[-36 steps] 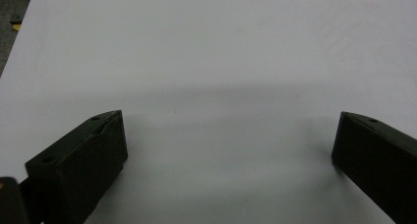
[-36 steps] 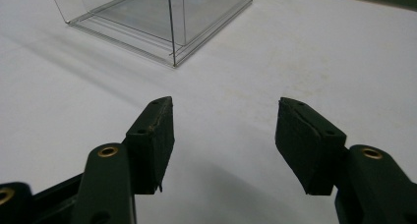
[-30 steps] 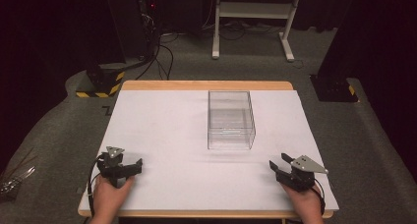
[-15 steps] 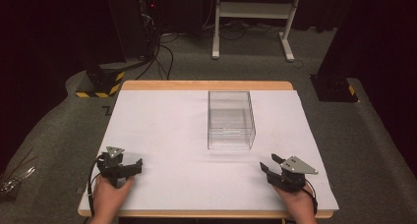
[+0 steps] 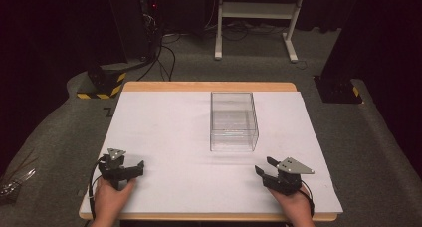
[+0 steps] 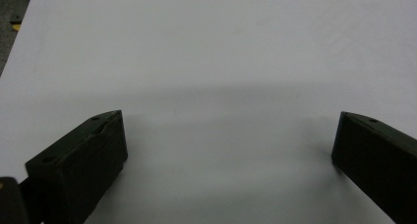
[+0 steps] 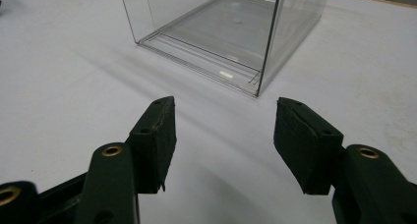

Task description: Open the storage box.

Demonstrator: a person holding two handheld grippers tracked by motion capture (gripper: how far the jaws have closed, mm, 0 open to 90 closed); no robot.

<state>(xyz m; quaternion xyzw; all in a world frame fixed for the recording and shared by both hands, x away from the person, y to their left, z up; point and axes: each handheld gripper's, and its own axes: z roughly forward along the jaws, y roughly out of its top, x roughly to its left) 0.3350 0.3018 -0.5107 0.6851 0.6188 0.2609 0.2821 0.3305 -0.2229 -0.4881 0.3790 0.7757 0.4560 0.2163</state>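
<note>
Two grippers, left point(image 5: 134, 168) and right point(image 5: 264, 168), gape empty; the right, near the box point(image 5: 233, 121), could shove its thin wall.

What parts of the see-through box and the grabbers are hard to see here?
- Clear box: its top is cut off by the right gripper view's upper edge.
- Left gripper: its right jaw runs off the left gripper view's edge.
- Right gripper: in the high view, its grey plate hides its body.
</note>
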